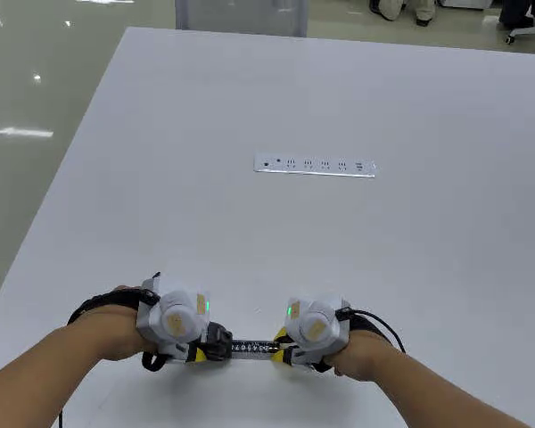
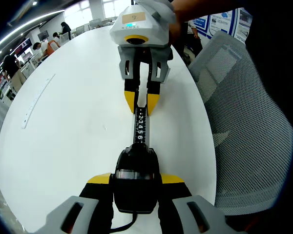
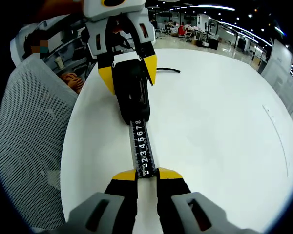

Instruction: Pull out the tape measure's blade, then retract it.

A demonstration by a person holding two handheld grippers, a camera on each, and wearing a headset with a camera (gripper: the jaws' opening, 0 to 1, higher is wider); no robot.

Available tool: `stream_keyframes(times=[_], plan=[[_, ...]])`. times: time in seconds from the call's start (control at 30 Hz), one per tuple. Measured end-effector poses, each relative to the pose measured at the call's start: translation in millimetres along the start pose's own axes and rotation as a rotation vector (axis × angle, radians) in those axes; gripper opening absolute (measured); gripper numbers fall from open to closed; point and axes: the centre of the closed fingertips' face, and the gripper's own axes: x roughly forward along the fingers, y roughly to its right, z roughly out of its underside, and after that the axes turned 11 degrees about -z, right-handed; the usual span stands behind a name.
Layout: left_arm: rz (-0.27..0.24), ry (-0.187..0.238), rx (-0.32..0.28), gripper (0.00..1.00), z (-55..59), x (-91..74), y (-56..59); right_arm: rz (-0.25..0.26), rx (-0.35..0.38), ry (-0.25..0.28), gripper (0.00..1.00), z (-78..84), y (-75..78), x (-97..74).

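While left tongs (image 2: 136, 179) clench tape measure (image 3: 132, 92), right tongs (image 3: 147, 174) pinch blade (image 3: 141, 144) tip near table (image 1: 339, 259) edge; open room beyond.

Smooth matt white tabletop (image 1: 339, 107). Glossy black plastic tape case (image 2: 136, 178). Thin, smooth printed blade (image 3: 141, 146). Matt yellow plastic fingers (image 3: 124, 174). Grey mesh-cloth chair (image 2: 244, 122). Shiny polished floor (image 1: 36, 89).

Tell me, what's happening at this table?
A person holds a gripper in each hand at a white table. The left gripper is shut on the case of a black tape measure, and the right gripper pinches the tip of its blade. A short numbered stretch of blade spans the gap between them. A power strip lies farther out.
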Motion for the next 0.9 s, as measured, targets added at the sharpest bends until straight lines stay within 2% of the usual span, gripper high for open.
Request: stream_keyframes(times=[0.9], plan=[[-0.003, -0.005, 0.005, 0.32, -0.3, 0.2, 0.4, 0.021, 0.04, -0.004, 0.12, 33.0, -1.0, -22.9]])
